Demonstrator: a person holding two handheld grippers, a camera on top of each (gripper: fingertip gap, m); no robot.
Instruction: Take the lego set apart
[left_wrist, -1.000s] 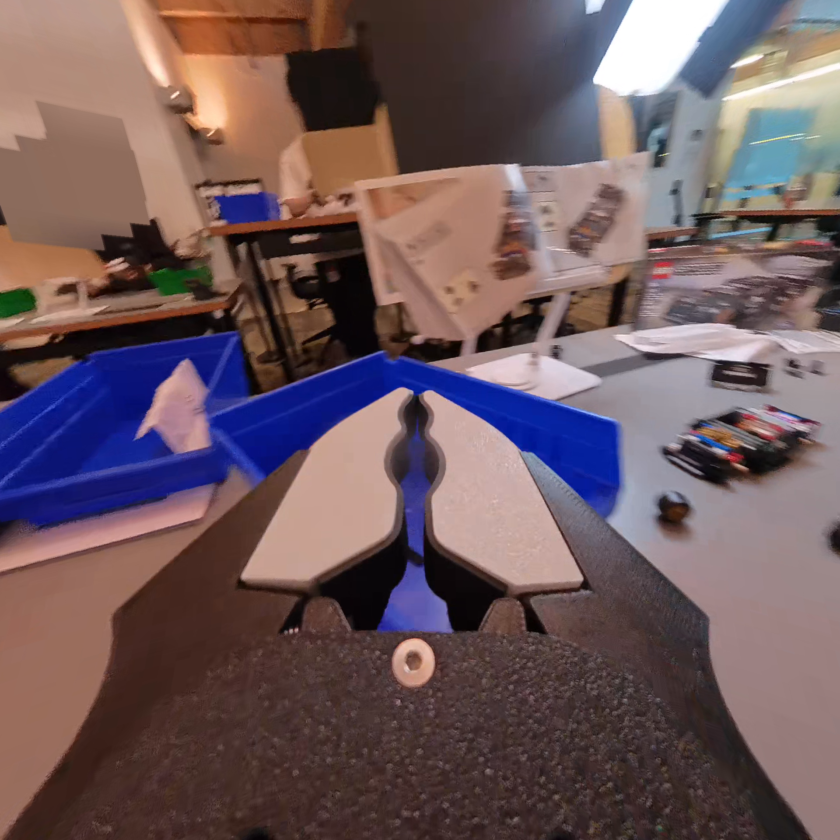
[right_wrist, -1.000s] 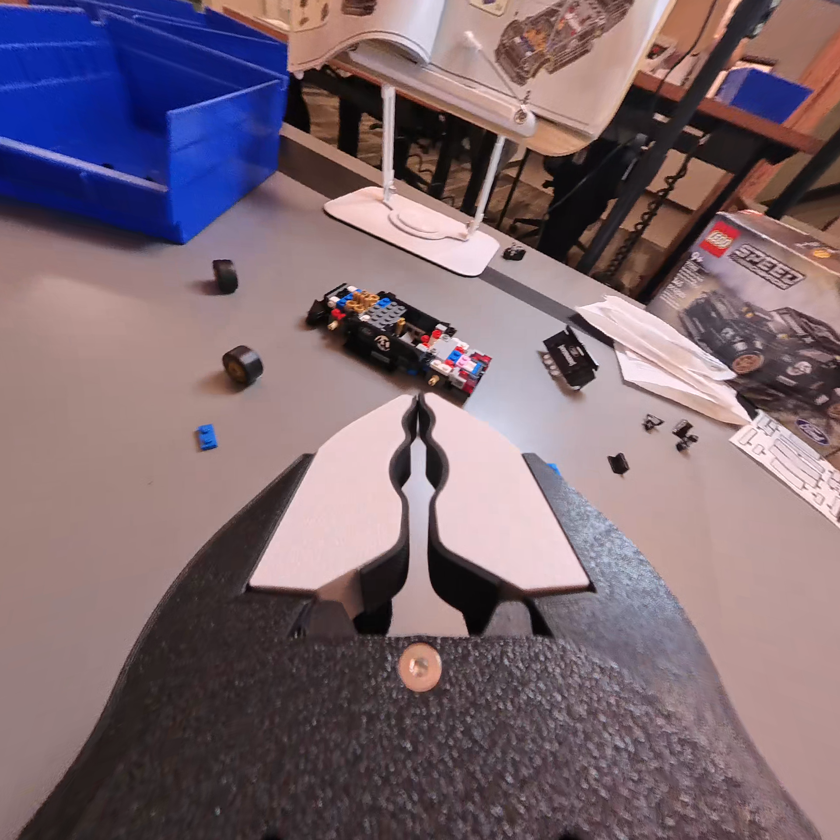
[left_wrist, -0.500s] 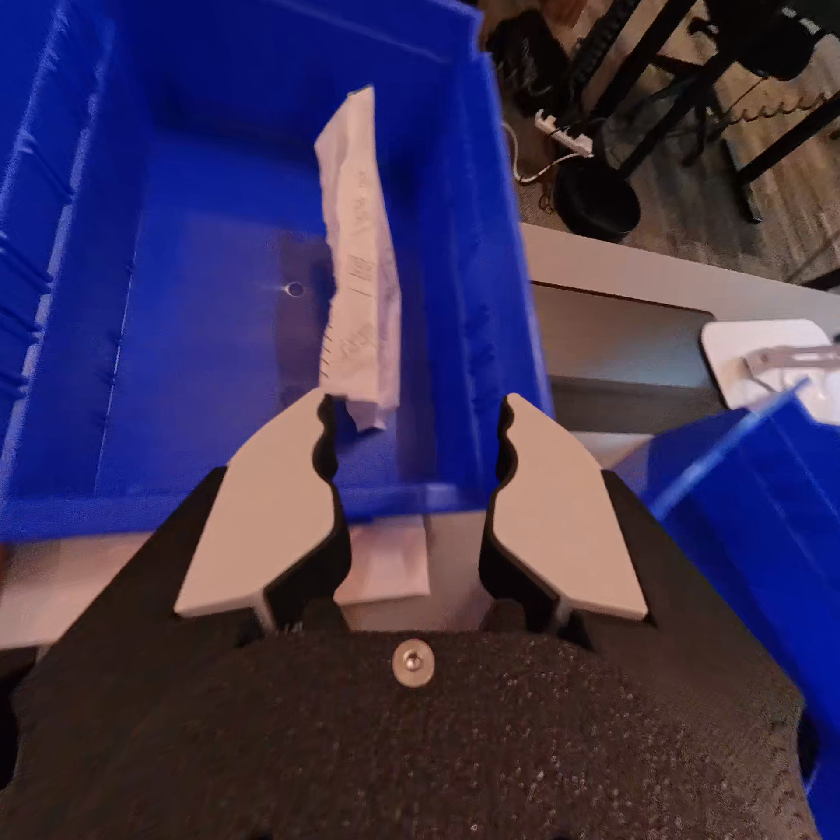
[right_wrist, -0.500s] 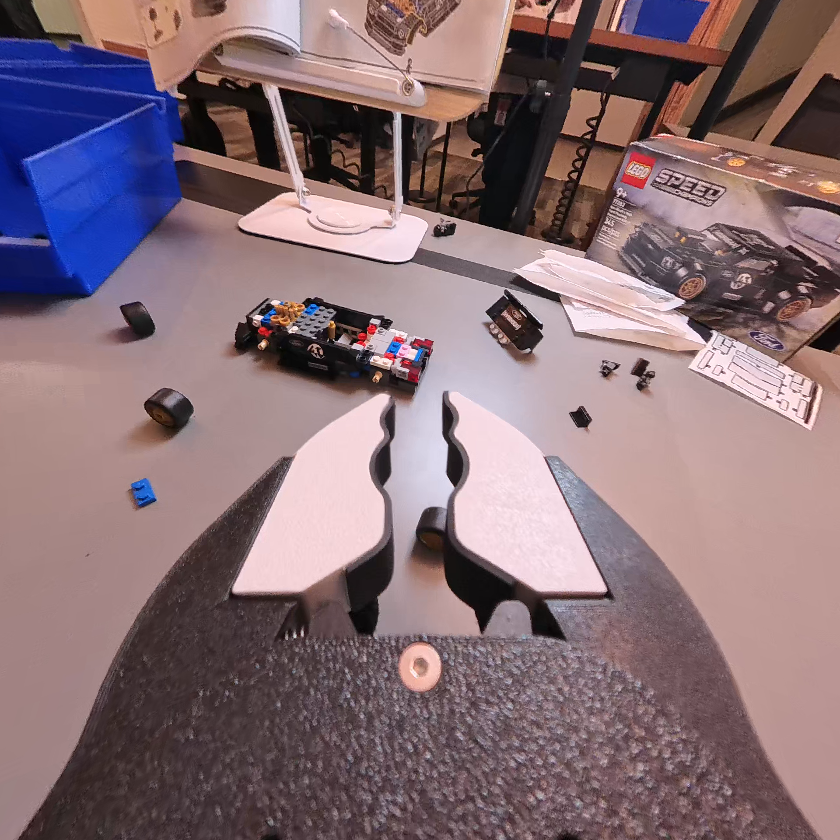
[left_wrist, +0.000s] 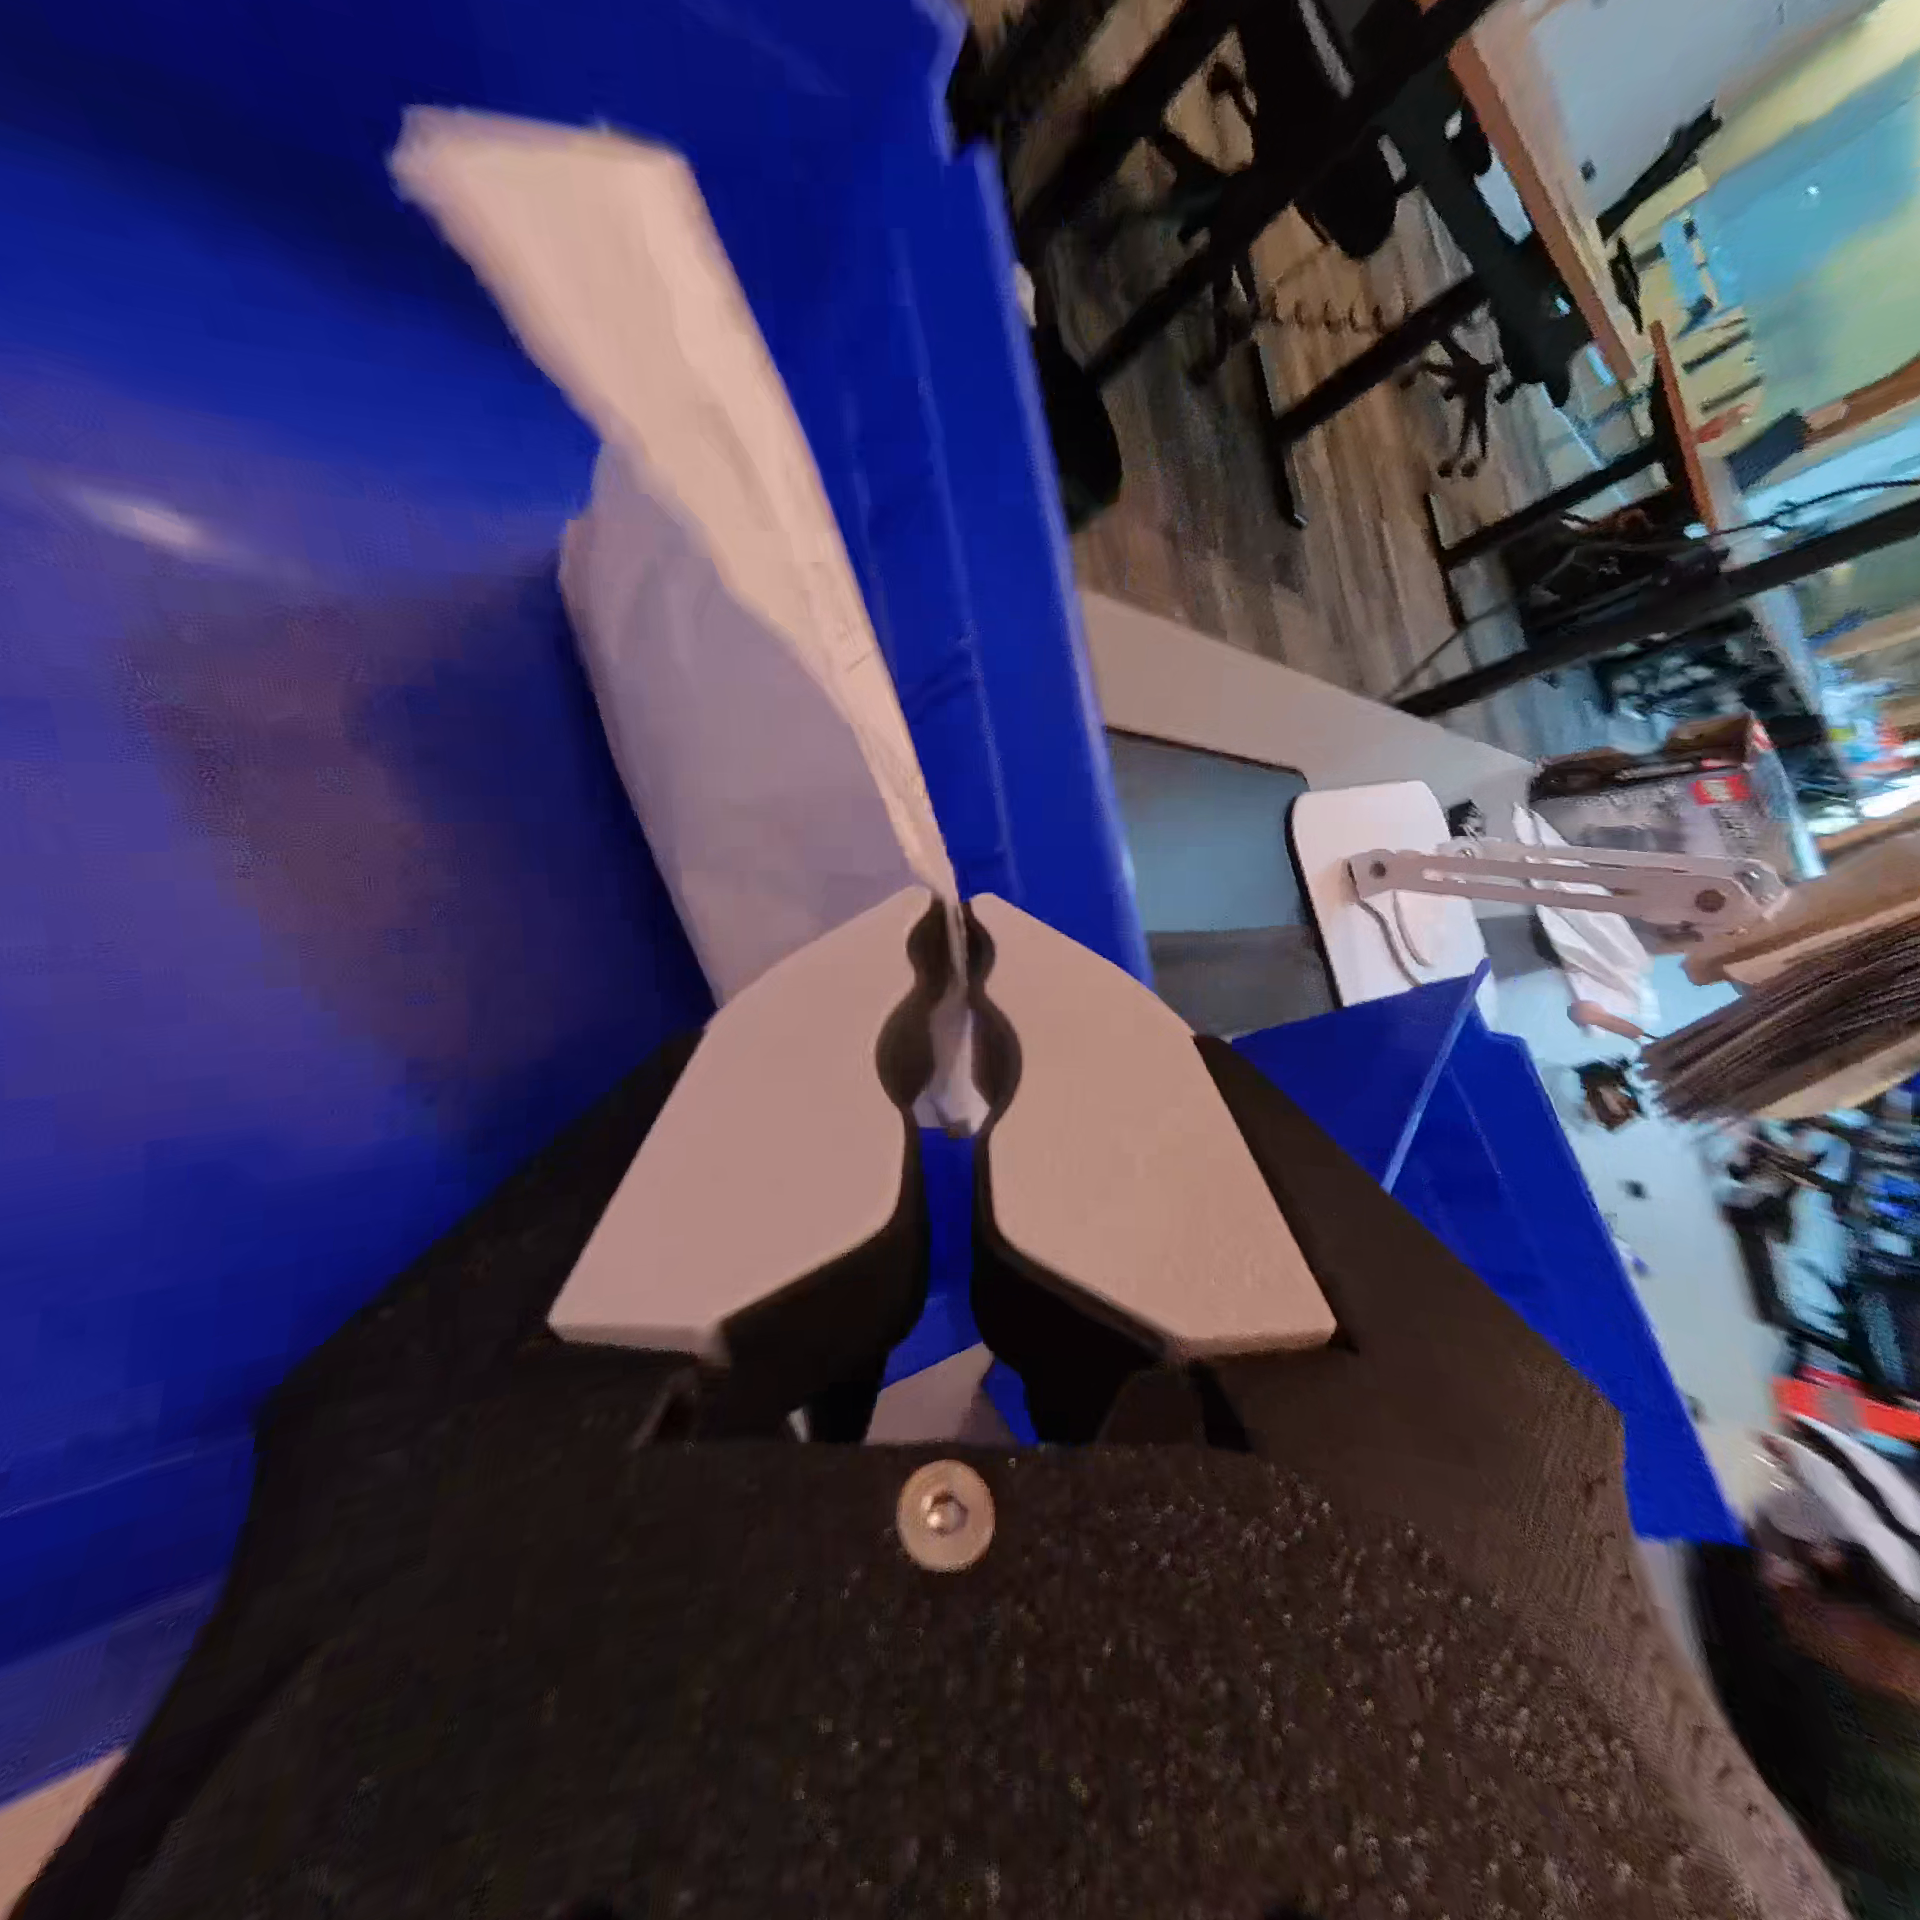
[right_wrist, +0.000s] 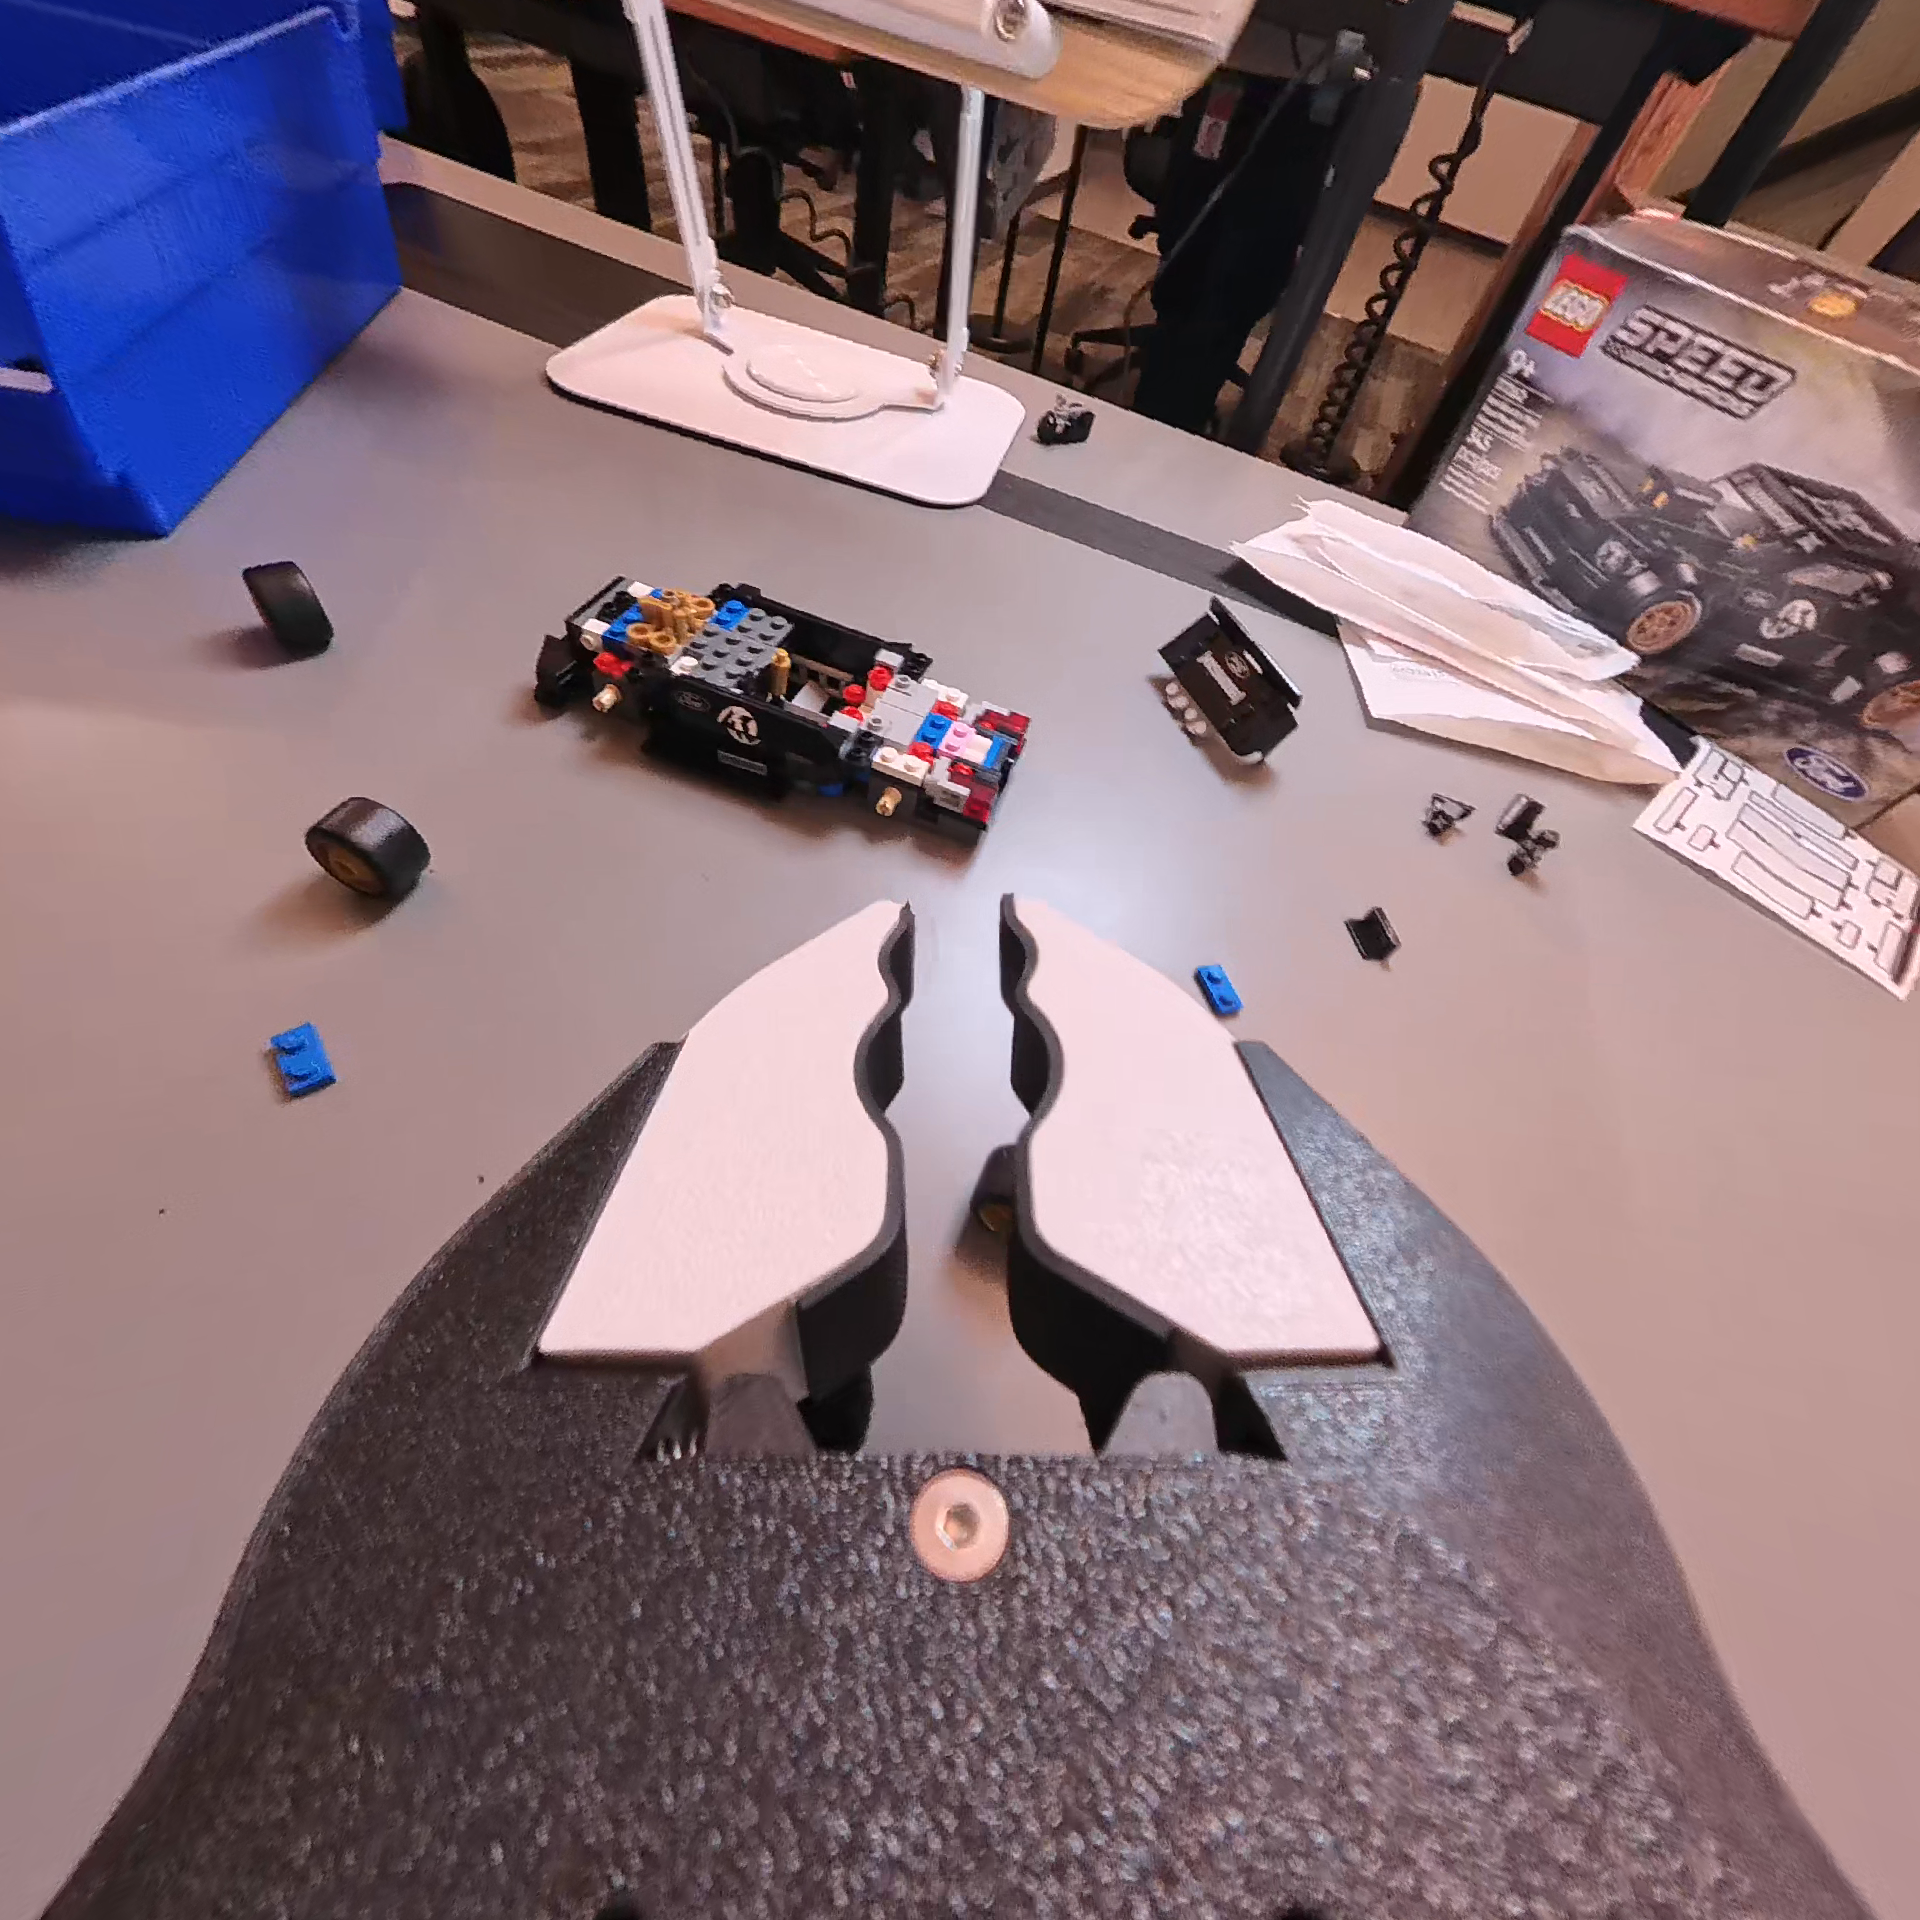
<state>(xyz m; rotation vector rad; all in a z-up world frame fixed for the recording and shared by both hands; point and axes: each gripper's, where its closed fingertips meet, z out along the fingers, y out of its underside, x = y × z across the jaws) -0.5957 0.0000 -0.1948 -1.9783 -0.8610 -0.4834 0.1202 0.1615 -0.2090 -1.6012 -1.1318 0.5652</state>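
- Our left gripper (left_wrist: 954, 920) is clamped on a white bag (left_wrist: 727, 582) inside the blue bin (left_wrist: 260, 831).
- Our right gripper (right_wrist: 956, 914) hangs parted over the table (right_wrist: 1455, 1195), a wheel (right_wrist: 995, 1205) under it.
- The lego car (right_wrist: 779, 701) sits mid-table, nearer the far edge.

On your grey tabletop (right_wrist: 1351, 1195) lie the partly stripped lego car chassis (right_wrist: 779, 701), two loose black wheels (right_wrist: 367, 844), two small blue plates (right_wrist: 302, 1059), a black sub-assembly (right_wrist: 1229, 681), the white stand base (right_wrist: 790, 400), blue bins (right_wrist: 177, 312), paper bags (right_wrist: 1455, 623), a sticker sheet (right_wrist: 1797, 862) and the set box (right_wrist: 1714, 457).
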